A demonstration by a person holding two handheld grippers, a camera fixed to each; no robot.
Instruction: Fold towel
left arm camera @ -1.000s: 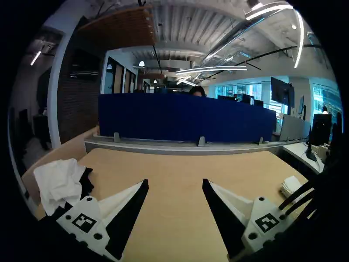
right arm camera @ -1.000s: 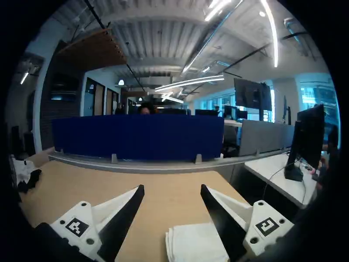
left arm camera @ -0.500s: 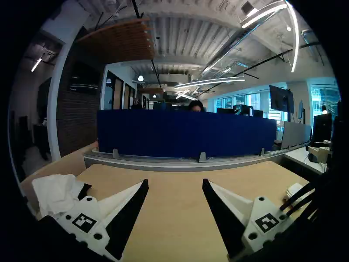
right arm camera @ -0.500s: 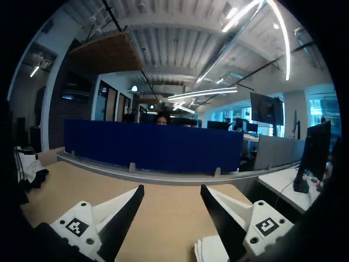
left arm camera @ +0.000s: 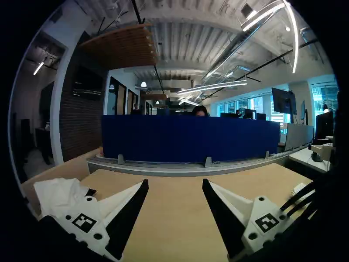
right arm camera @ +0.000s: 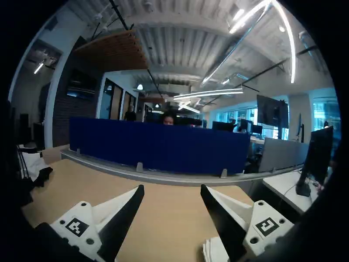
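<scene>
A crumpled white towel (left arm camera: 59, 194) lies on dark cloth at the left edge of the wooden table (left arm camera: 174, 209), just beyond my left gripper's left finger. My left gripper (left arm camera: 174, 192) is open over bare table, nothing between its fingers. A folded white towel stack (right arm camera: 214, 251) sits at the near right, partly hidden behind my right gripper's right finger. My right gripper (right arm camera: 171, 196) is open above the table, holding nothing. The crumpled towel (right arm camera: 32, 162) also appears far left in the right gripper view. The folded stack's edge (left arm camera: 300, 188) shows at the right in the left gripper view.
A blue divider panel (left arm camera: 187, 137) on a grey rail (left arm camera: 183, 167) closes the far side of the table. A person's head shows behind it. Monitors (right arm camera: 314, 157) stand on a neighbouring desk to the right. Dark cables hang at the left (right arm camera: 19, 159).
Both grippers have tilted upward, so the table and towels sit lower in the views. The folded stack has slid toward the lower right of the right gripper view. Both stay open.
</scene>
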